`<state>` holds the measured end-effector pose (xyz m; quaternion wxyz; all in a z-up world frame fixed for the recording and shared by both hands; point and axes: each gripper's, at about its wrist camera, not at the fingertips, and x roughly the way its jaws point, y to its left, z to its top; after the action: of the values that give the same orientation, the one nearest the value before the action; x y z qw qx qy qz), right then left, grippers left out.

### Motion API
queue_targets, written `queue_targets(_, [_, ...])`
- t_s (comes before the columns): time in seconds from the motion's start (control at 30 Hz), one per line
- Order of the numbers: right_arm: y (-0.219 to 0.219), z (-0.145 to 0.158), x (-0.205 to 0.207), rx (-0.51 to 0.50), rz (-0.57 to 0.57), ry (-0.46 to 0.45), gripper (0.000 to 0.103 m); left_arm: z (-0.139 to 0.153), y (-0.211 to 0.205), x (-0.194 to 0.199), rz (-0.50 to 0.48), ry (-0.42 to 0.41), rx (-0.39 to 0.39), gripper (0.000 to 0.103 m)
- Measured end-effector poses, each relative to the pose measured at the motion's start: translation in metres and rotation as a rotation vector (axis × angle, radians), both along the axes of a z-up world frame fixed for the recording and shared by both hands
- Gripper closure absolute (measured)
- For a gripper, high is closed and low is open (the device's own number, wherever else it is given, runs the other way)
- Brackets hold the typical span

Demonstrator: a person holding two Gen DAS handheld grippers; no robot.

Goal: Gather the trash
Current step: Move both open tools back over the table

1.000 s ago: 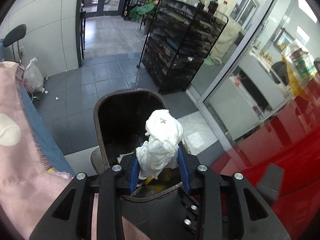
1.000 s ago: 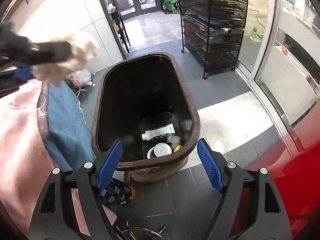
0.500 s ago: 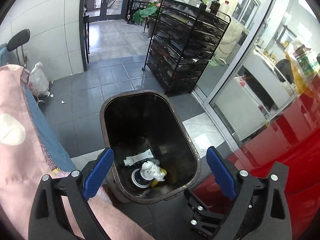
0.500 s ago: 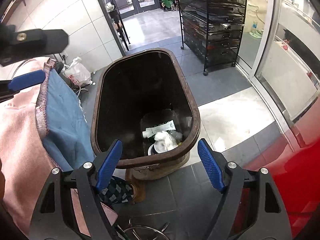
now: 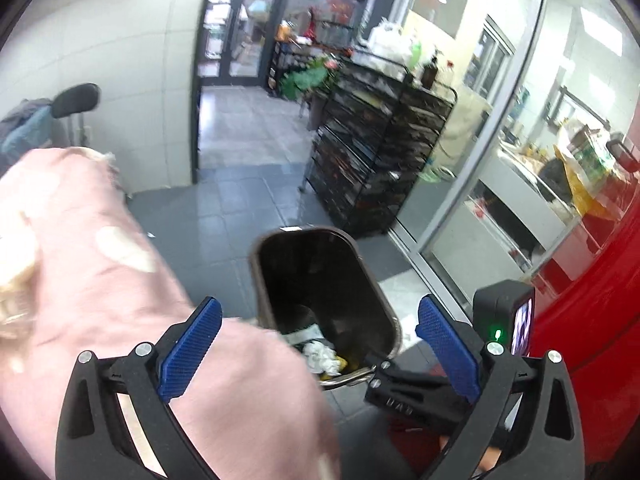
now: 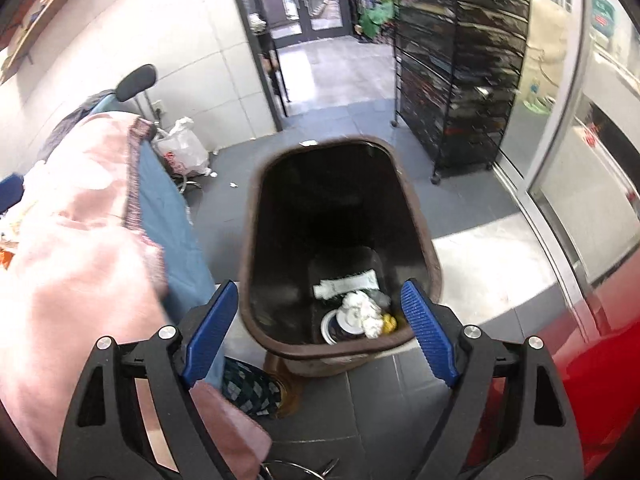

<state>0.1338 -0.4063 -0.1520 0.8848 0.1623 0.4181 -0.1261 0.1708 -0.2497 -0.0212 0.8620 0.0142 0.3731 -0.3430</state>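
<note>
While the crumpled white tissue (image 6: 366,312) lies at the bottom of the dark brown trash bin (image 6: 256,216), low in the centre of the right wrist view, it rests against a white squeezed tube (image 6: 346,283), a round white lid (image 6: 343,322) and a scrap of yellow (image 6: 390,322). From the left wrist view that same wad (image 5: 320,356) shows just inside the bin's near rim (image 5: 362,258), partly covered by a pink sleeve (image 5: 120,300) that fills the lower left of the frame.

And look at the left gripper (image 5: 318,354): its blue pads are spread wide and still parting, nothing between them, the bin's mouth framed in the gap. The right gripper (image 6: 320,330) points down at the bin from nearer above, jaws also opening, empty, with one blue pad on each side of the bin's near end.

Out past the bin, grey floor tiles run to a black wire rack (image 6: 460,72) at upper right and a white plastic bag (image 6: 182,152) by the wall at left. A red surface (image 6: 600,380) curves along the lower right edge. The left view is smeared by motion; the bin's base is hidden behind the gripper, and what lies under the tissue cannot be made out.
</note>
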Motion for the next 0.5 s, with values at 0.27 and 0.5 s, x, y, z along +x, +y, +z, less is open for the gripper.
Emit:
queue_targets(0.27, [0.047,0.040,0.020,-0.021,0.147,-0.064,0.020,0.016,0.076,-0.009,0.184,-0.069,-0.002,0.006])
queue_targets(0.5, [0.104,0.073,0.043,-0.037,0.321,-0.115,0.020,0.020,0.148,-0.010,0.353,-0.082,0.007,0.006])
